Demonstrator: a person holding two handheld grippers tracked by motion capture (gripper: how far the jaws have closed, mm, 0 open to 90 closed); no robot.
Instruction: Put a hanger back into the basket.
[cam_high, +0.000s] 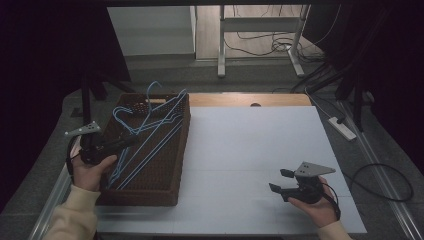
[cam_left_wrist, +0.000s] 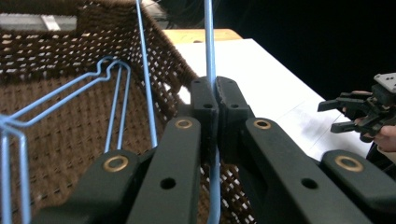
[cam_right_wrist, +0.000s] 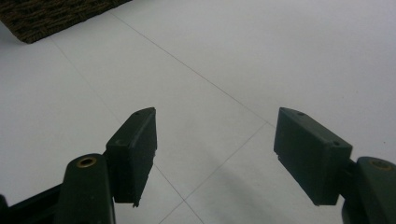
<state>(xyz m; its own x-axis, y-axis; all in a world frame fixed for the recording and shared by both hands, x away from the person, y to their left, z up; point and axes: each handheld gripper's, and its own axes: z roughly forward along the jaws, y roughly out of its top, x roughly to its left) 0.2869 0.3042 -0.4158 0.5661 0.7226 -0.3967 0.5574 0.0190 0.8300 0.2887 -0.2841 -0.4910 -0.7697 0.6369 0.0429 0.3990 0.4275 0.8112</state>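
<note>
Left gripper view: left hand-held gripper (cam_left_wrist: 215, 95) clenches a blue hanger wire (cam_left_wrist: 209, 42), top cut off; right hand-held gripper (cam_right_wrist: 215, 154) released.

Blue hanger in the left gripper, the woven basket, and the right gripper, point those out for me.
blue hanger (cam_left_wrist: 210, 56), left gripper view, wire above the shut jaws.
woven basket (cam_high: 165, 177), high view, right wall.
right gripper (cam_high: 281, 180), high view, between its open fingertips.
</note>
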